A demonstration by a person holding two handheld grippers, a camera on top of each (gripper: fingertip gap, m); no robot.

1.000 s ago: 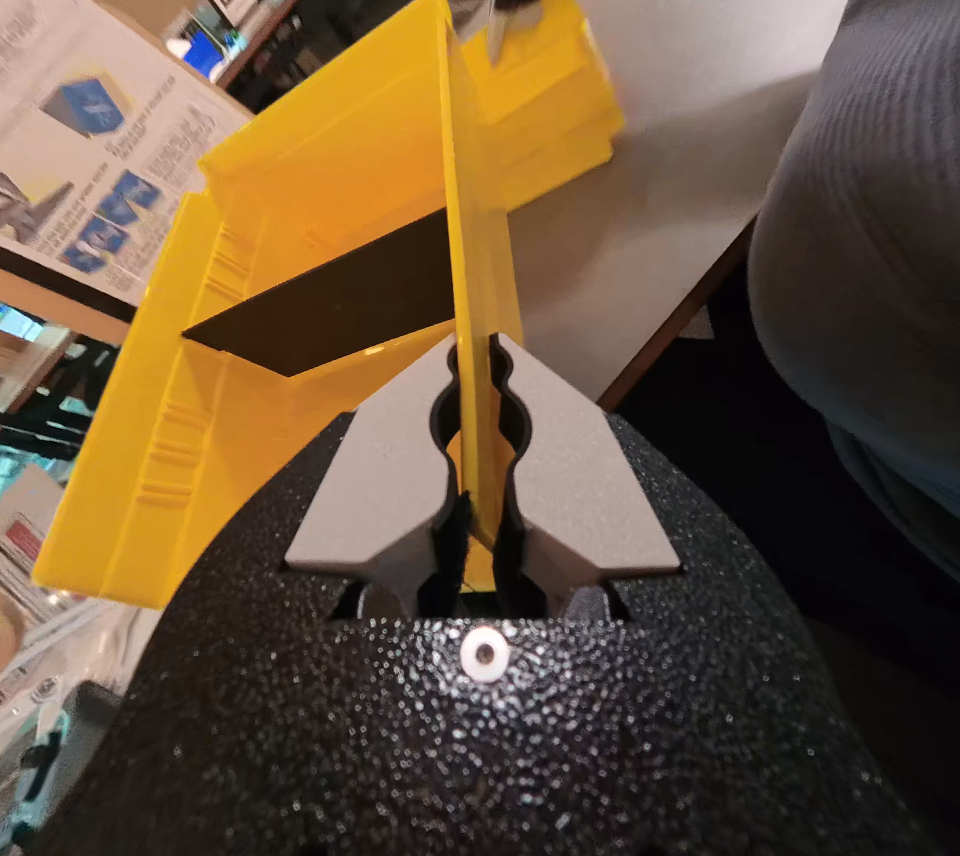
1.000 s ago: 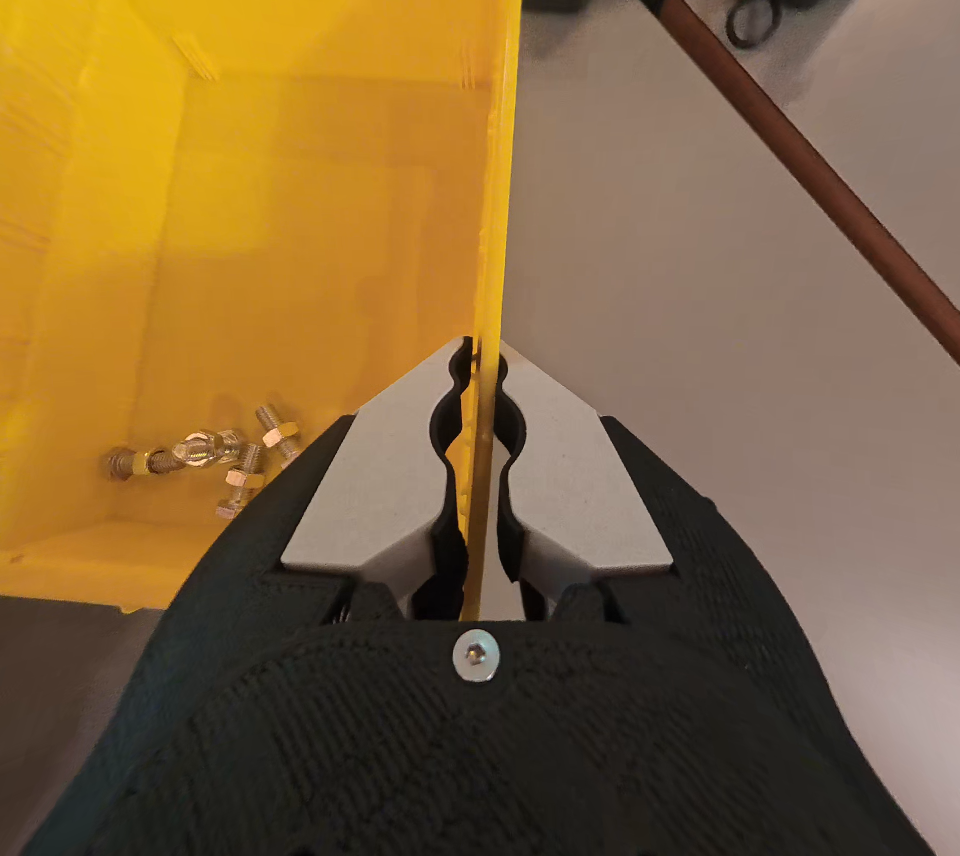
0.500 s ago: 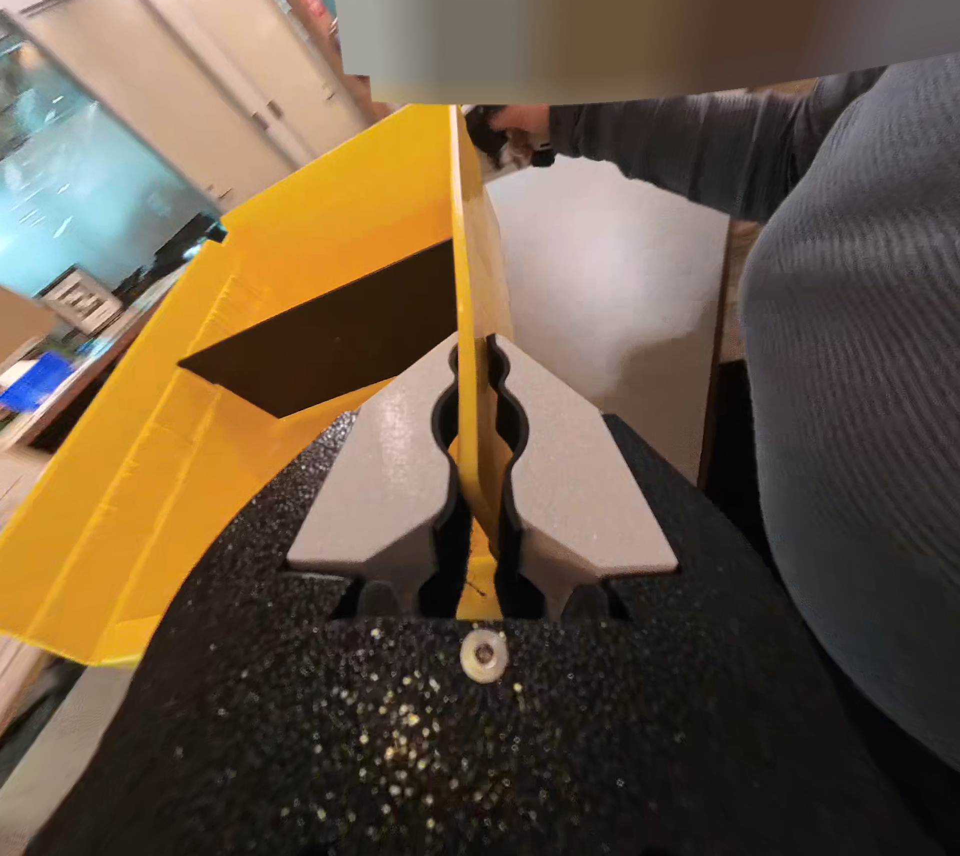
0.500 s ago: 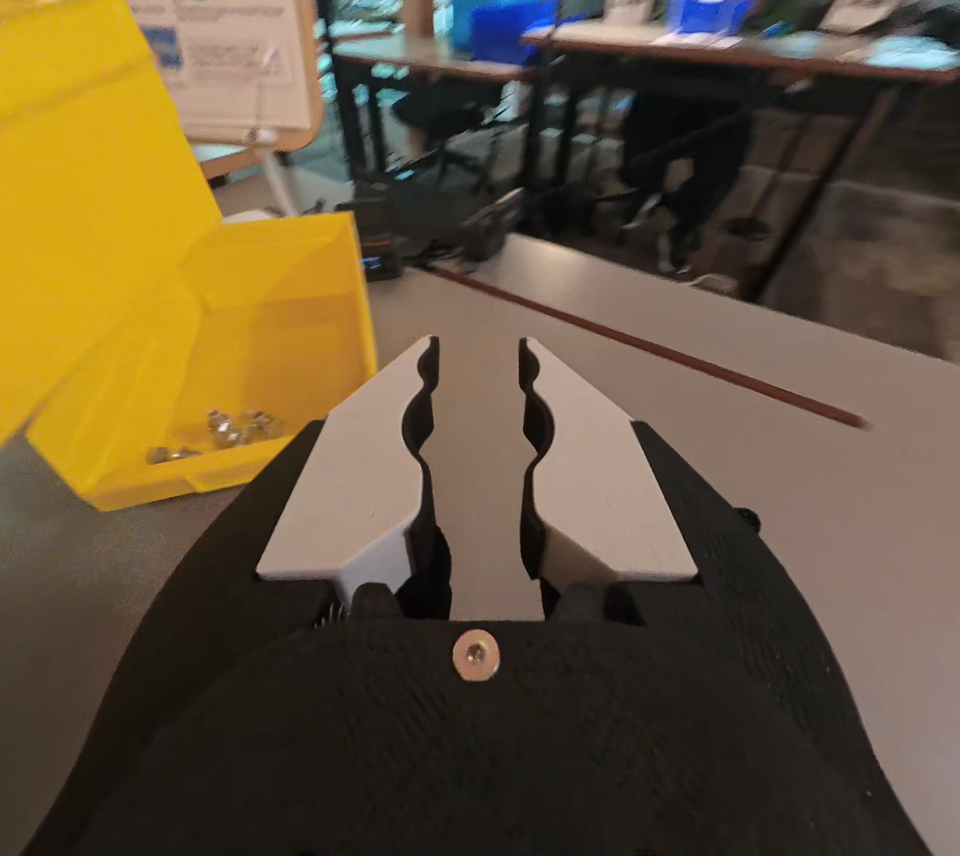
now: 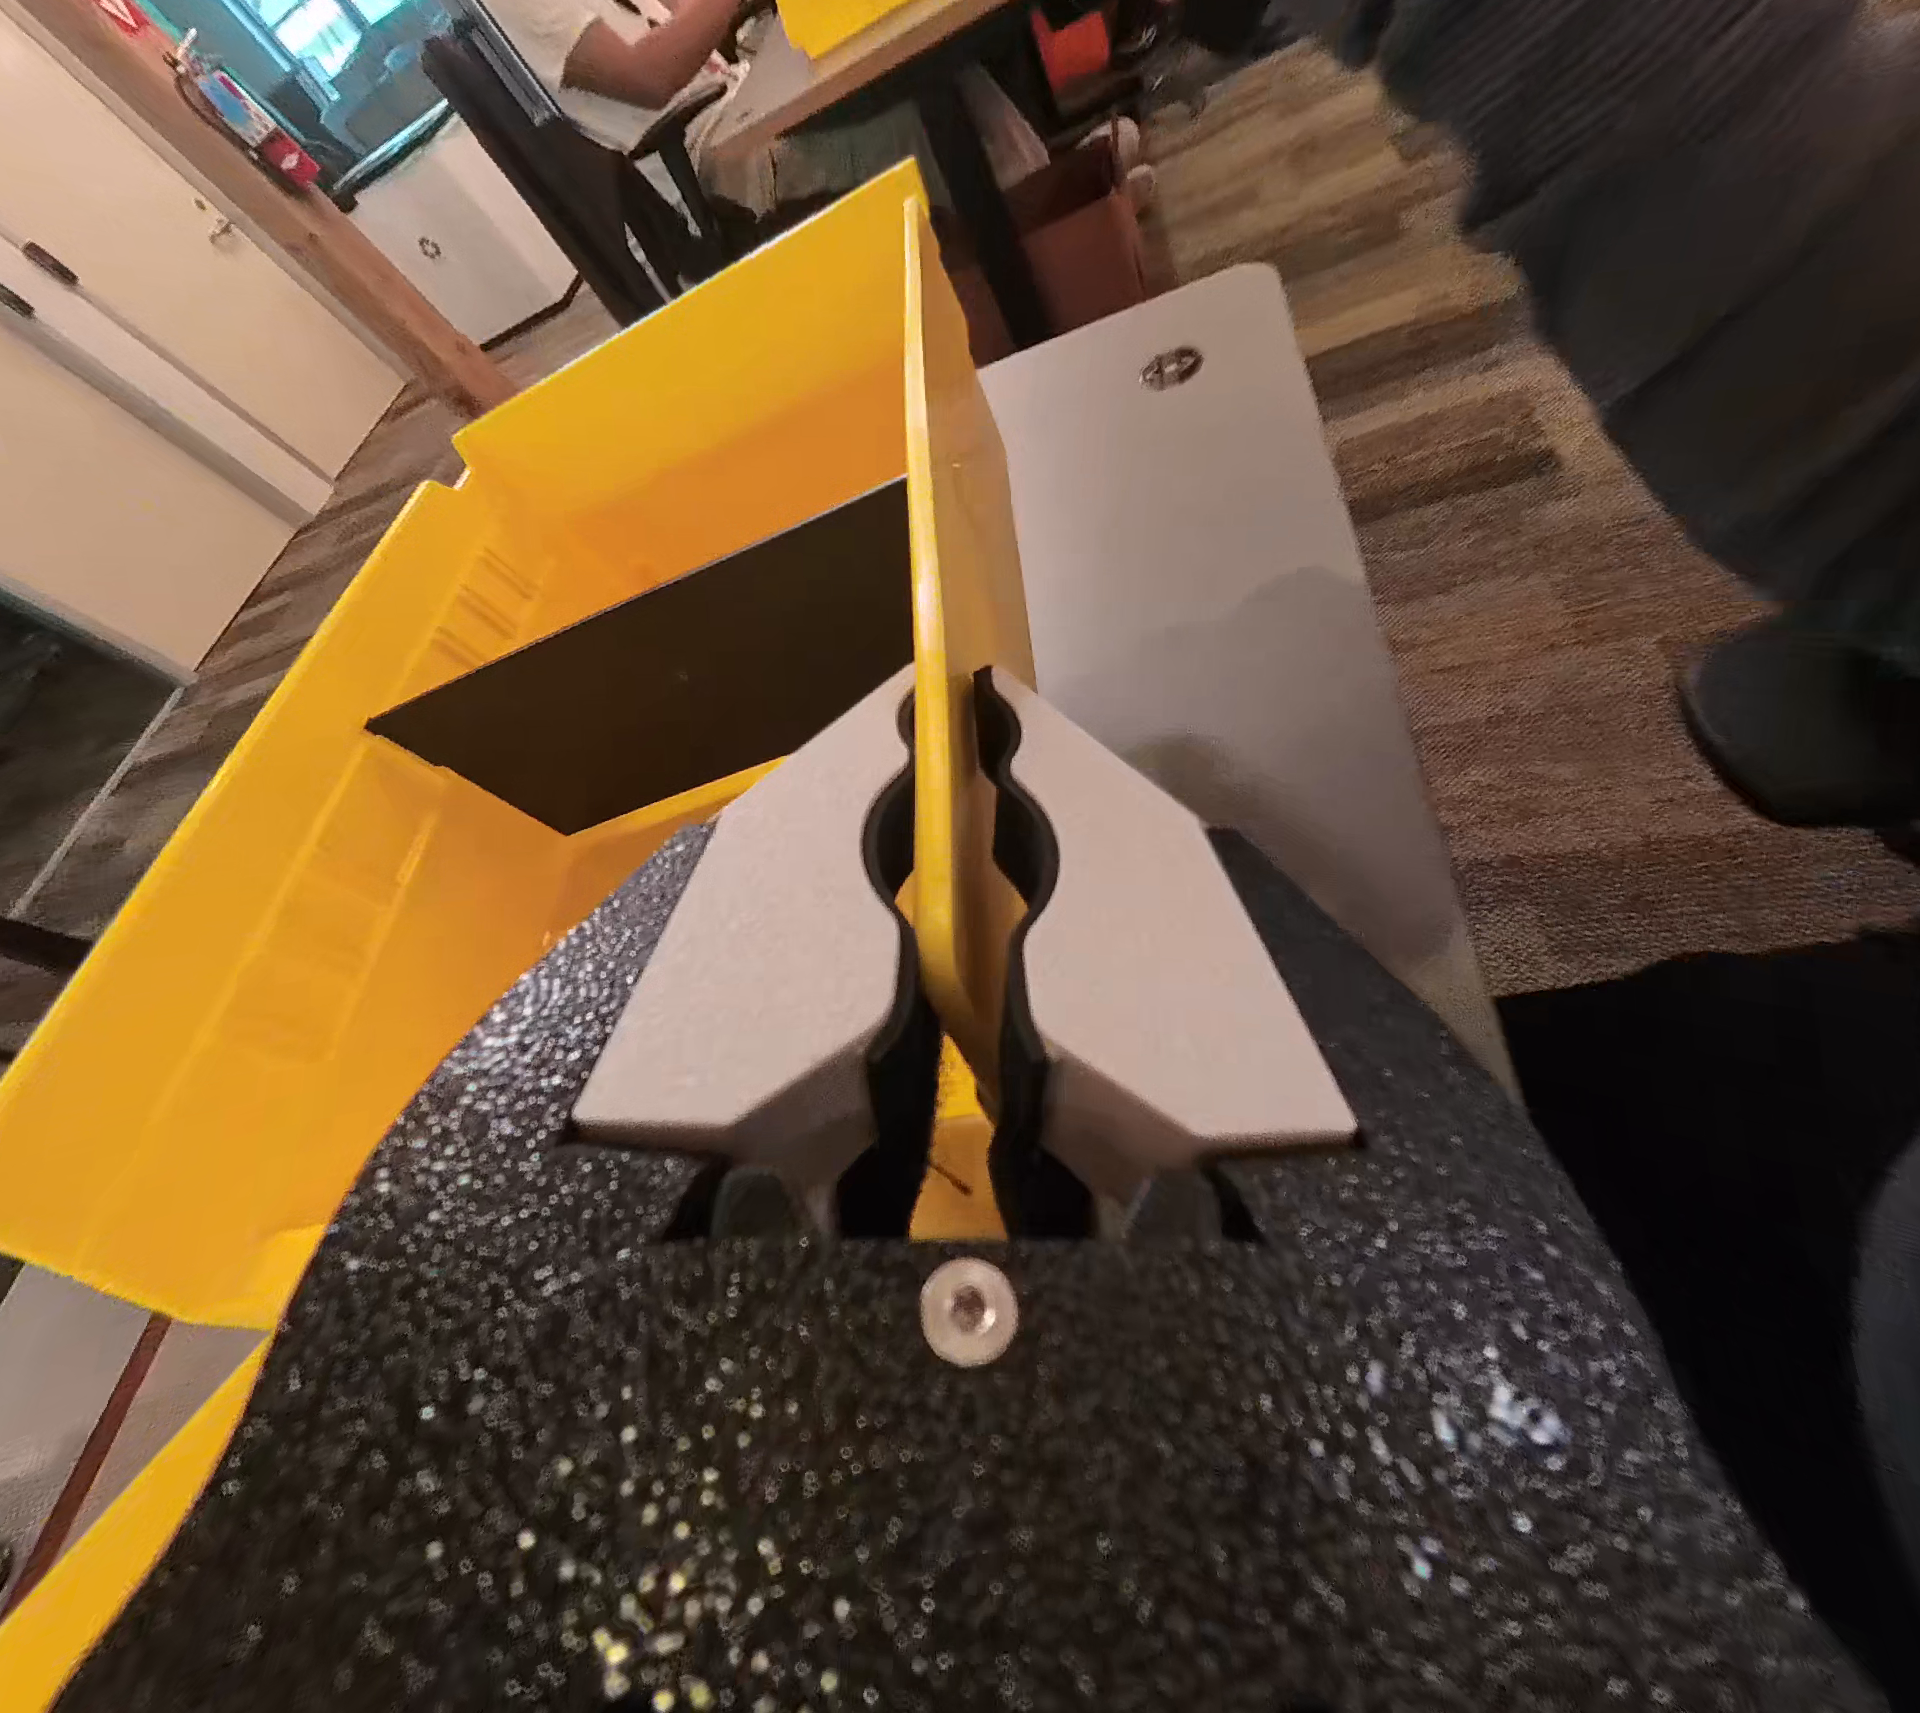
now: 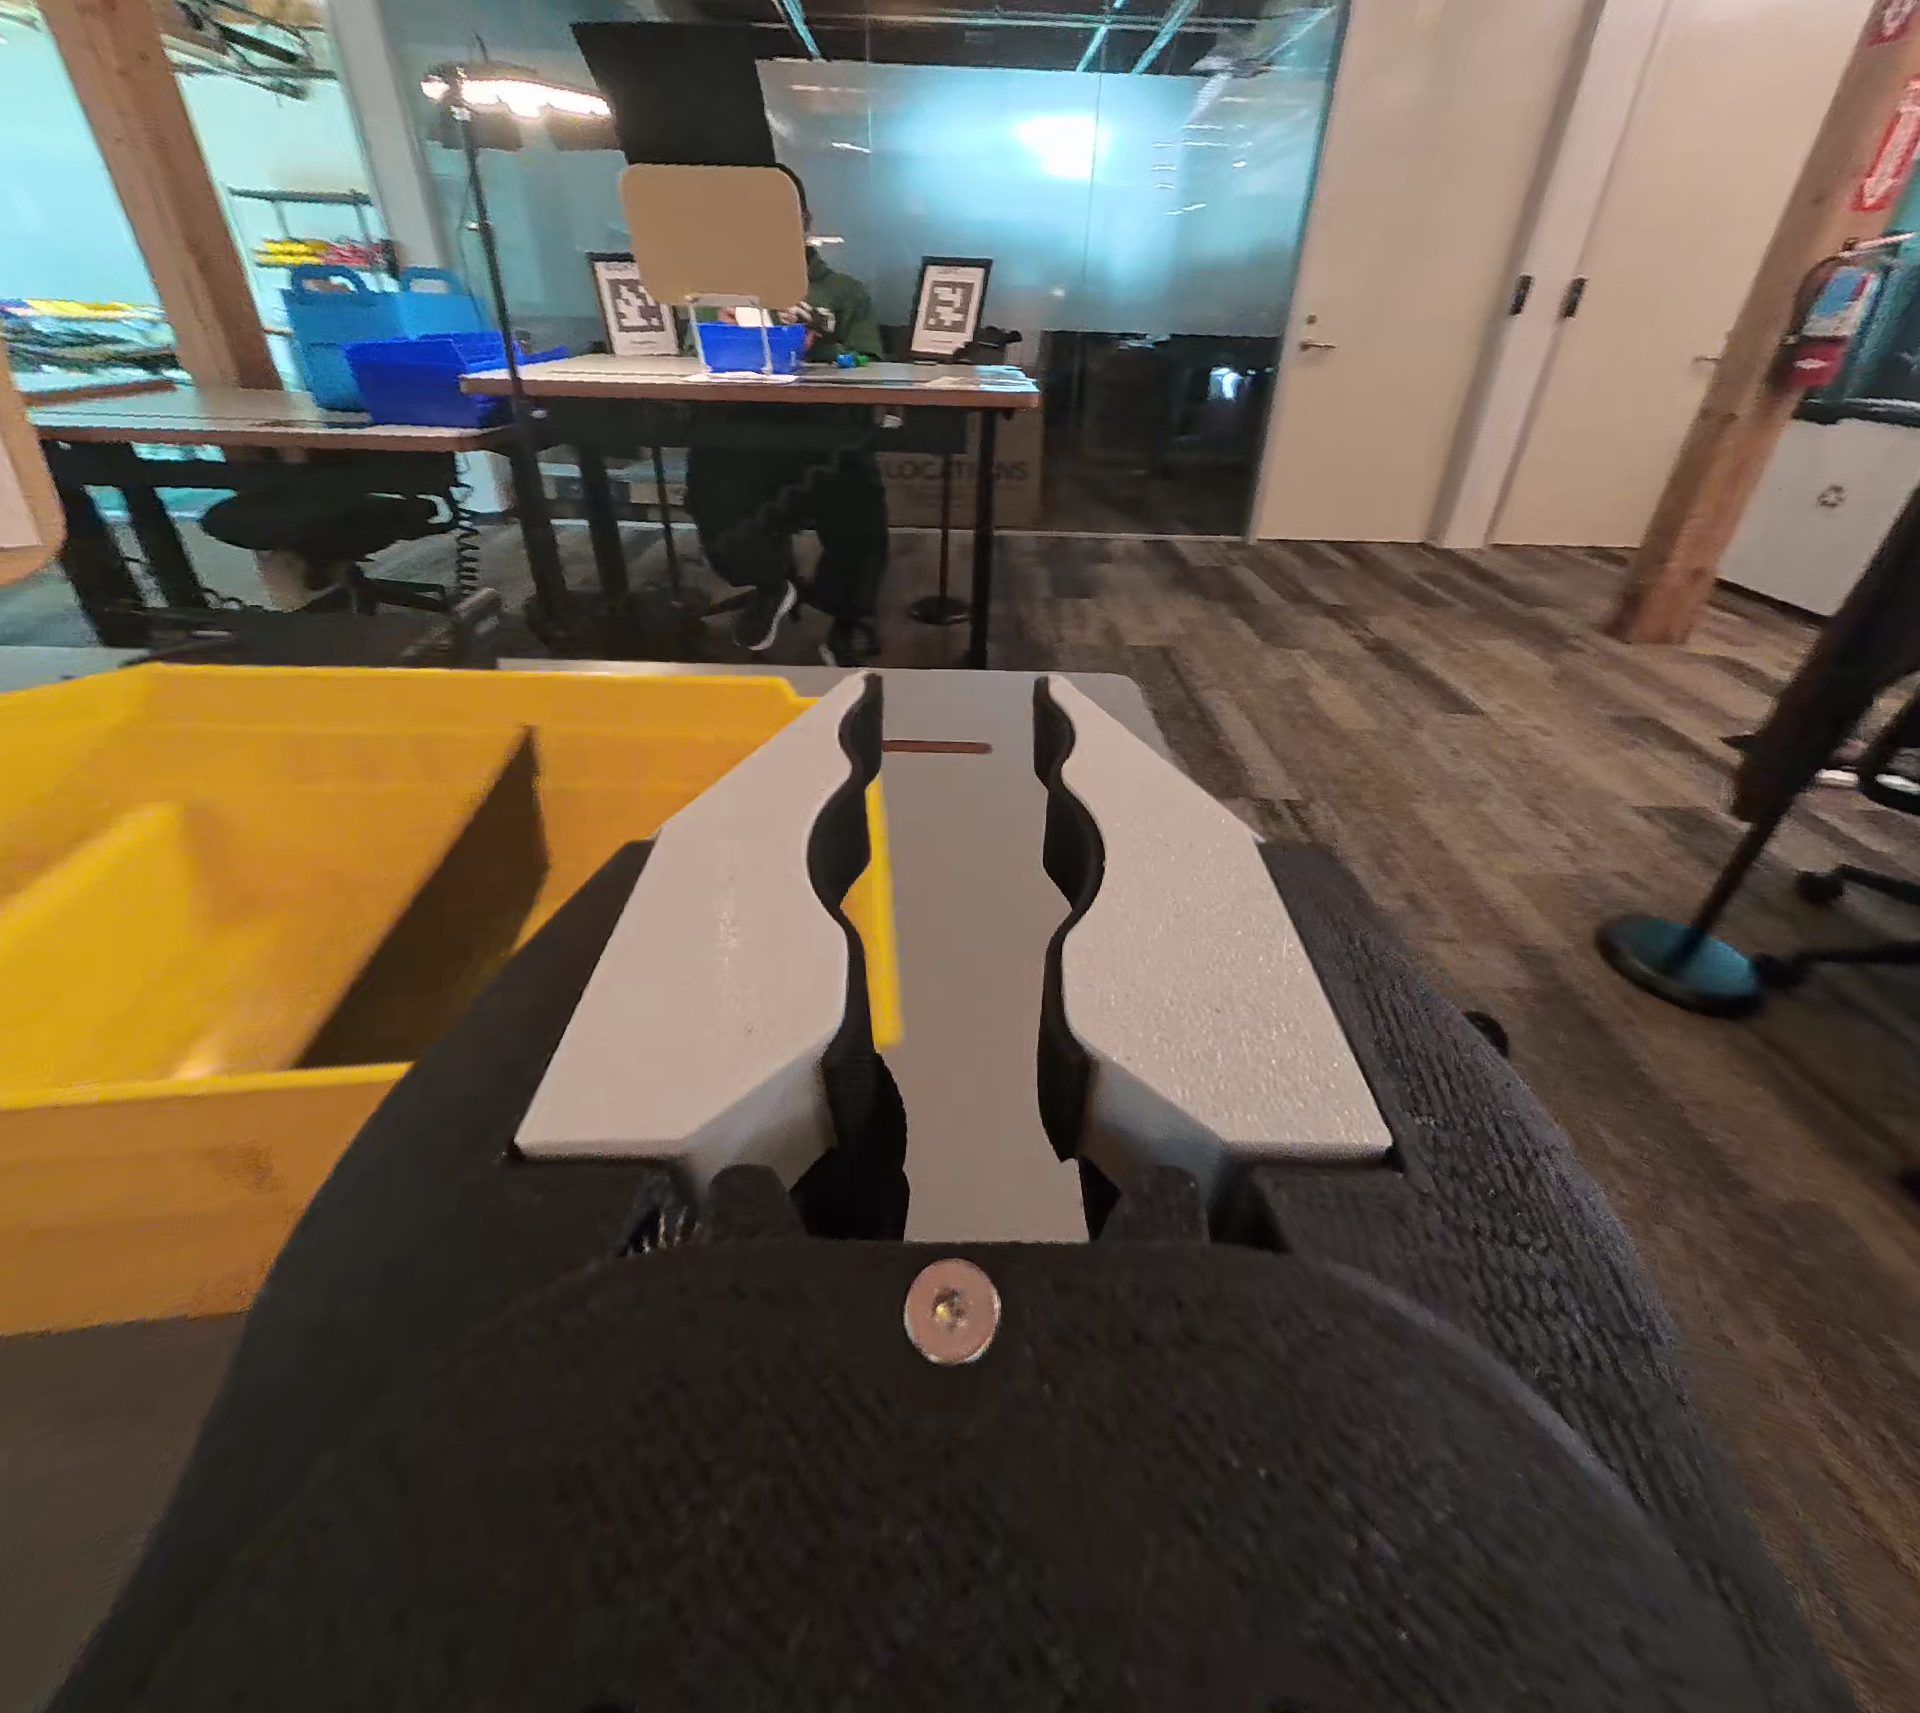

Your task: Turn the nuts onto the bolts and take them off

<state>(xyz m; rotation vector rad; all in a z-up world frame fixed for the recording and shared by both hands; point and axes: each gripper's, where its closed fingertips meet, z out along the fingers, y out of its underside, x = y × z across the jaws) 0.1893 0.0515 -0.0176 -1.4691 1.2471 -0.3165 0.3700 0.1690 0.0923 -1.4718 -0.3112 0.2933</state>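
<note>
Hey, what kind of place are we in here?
Probably a shared office or lab workspace: desks with blue bins, printed marker boards, a glass-walled room and a fire extinguisher on a wooden post.

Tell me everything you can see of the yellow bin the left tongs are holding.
The yellow bin looks like glossy moulded plastic, open-topped, with ribbed inner walls. A black divider crosses its inside. The left tongs are shut on its thin side wall, one finger inside and one outside. It appears tilted, beside the grey table. No nuts or bolts show in the visible part. The right wrist view shows a yellow bin with a similar divider; the right tongs are open, not touching it.
</note>
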